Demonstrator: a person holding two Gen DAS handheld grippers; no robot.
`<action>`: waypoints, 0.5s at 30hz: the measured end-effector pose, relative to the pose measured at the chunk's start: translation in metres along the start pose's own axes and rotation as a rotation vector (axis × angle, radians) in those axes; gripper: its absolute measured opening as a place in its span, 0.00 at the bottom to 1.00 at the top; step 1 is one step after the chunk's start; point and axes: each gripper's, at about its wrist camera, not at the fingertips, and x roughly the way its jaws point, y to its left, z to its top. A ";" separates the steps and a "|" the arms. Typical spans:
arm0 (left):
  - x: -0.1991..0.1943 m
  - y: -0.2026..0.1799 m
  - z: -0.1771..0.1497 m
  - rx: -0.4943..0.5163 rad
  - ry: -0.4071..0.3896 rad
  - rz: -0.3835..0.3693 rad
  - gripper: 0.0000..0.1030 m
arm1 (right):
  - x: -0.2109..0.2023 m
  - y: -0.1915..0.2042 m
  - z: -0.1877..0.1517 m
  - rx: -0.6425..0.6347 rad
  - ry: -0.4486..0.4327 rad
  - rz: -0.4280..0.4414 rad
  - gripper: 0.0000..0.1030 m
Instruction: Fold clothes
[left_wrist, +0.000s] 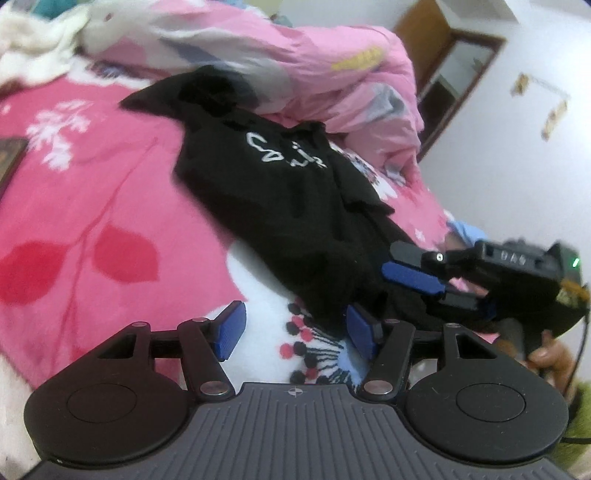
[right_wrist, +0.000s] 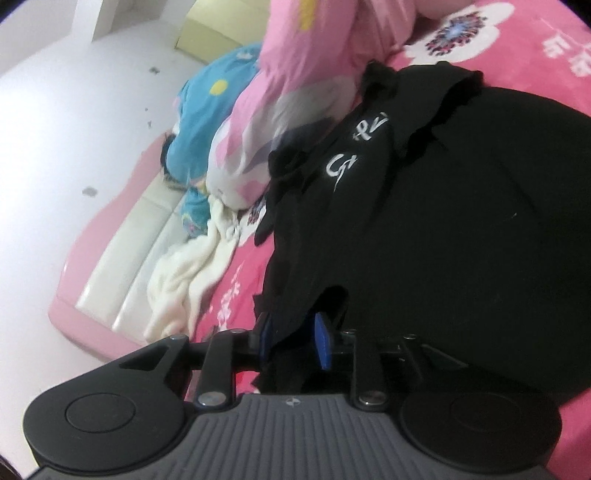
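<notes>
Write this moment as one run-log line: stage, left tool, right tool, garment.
stage: folding | left tool: open, empty | right tool: part open, cloth between pads | garment: black shirt on pink bed

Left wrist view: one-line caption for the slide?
Left gripper open over a pink floral blanket, beside a black shirt with white lettering; right gripper at the shirt's edge.

The garment (left_wrist: 280, 192) lies on the bedspread (left_wrist: 92, 206) mid-frame, the heaped quilt (left_wrist: 314, 62) behind it, a towel (left_wrist: 33, 48) upper left.
</notes>
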 end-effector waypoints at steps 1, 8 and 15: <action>0.003 -0.005 -0.001 0.031 0.002 0.008 0.58 | -0.002 0.000 -0.001 -0.006 0.002 -0.001 0.27; 0.022 -0.028 -0.004 0.182 -0.004 0.083 0.40 | -0.015 0.001 -0.011 -0.075 0.027 -0.022 0.27; 0.018 -0.013 0.001 0.072 -0.013 0.092 0.12 | -0.003 0.002 -0.019 -0.107 0.093 -0.012 0.28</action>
